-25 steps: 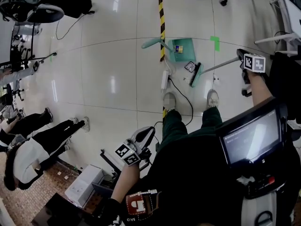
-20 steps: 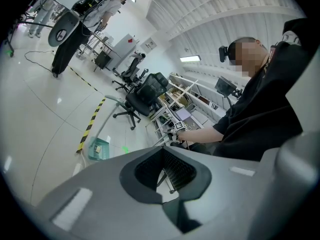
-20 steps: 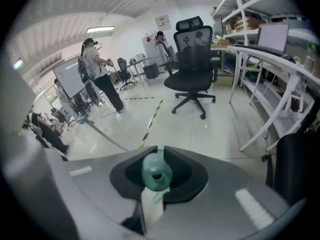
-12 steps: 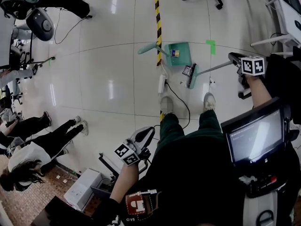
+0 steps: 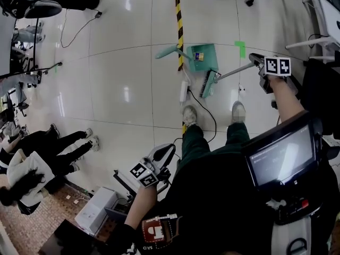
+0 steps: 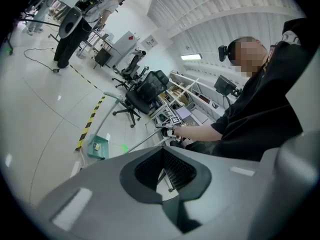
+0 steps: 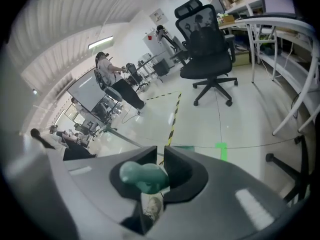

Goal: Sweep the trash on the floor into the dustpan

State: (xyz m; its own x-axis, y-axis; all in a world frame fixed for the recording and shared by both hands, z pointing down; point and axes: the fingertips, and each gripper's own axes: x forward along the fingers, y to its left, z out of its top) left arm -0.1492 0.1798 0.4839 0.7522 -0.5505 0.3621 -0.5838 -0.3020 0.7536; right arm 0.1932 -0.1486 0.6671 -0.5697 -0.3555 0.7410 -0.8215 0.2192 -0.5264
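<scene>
At 7 o'clock, close to the body, the left tool (image 5: 168, 150) hangs with its jaws pressed together on nothing. At 2 o'clock the right tool (image 5: 257, 61) clamps the end of the handle of the teal broom (image 5: 208, 84). The bristles rest on the floor just beside the green dustpan (image 5: 211, 62) at 12 o'clock, and a small box (image 5: 199, 56) lies inside the dustpan.

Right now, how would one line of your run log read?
right gripper: shut on broom | left gripper: shut, empty | broom head: on floor beside dustpan | dustpan: small box inside
</scene>
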